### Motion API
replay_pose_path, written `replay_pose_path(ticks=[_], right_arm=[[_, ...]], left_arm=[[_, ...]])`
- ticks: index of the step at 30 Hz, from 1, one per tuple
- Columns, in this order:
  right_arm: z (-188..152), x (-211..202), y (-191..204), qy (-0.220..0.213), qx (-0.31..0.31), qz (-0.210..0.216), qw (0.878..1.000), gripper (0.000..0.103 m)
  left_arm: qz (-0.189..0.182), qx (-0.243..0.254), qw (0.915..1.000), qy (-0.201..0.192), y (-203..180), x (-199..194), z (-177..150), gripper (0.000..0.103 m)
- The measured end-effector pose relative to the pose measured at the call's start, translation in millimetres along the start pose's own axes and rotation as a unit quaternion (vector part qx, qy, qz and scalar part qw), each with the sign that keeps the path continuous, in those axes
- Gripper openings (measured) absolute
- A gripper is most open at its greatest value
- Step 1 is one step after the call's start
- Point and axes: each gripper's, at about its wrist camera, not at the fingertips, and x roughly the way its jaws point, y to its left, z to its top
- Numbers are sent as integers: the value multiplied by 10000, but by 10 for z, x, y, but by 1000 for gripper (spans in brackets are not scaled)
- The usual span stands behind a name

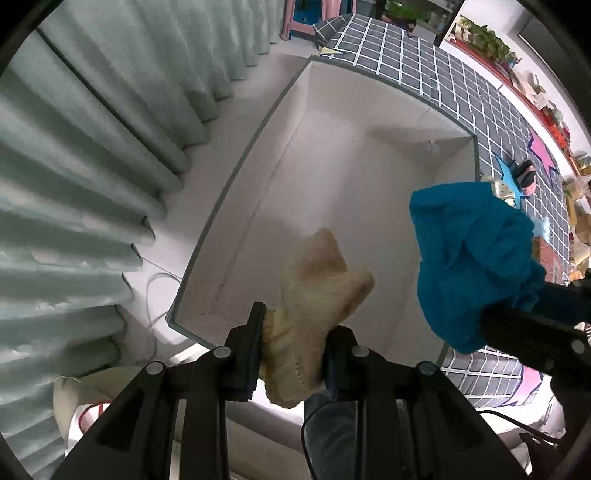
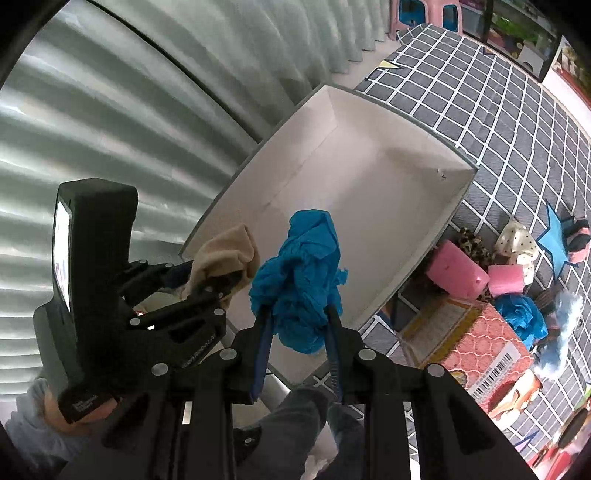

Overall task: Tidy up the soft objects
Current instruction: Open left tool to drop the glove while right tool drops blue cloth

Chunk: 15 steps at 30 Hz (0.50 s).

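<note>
My left gripper [image 1: 293, 328] points down and is shut on a beige knitted cloth [image 1: 317, 280], which hangs over the near end of a white box [image 1: 369, 166] with a grey rim. The box floor shows bare. To the right, a crumpled blue cloth [image 1: 472, 258] hangs above the box's right rim. In the right wrist view my right gripper [image 2: 297, 317] is shut on this blue cloth [image 2: 299, 273], above the white box [image 2: 369, 177]. The left gripper [image 2: 221, 284] with the beige cloth [image 2: 225, 251] is just left of it.
Pale pleated curtains [image 1: 92, 184] hang left of the box. A grey checked mat [image 2: 498, 110] lies to the right, with pink foam blocks [image 2: 458, 269], a dotted cloth [image 2: 517, 240], another blue cloth [image 2: 524, 317] and a patterned carton [image 2: 476, 347]. Stools [image 2: 428, 14] stand far back.
</note>
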Motion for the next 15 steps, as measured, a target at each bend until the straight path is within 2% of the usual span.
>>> replay_pose_path(ticks=[15], right_arm=[[89,205,-45,144,119,-33,9998,29]], left_arm=[[83,64,9998,193,-65,183,65,30]])
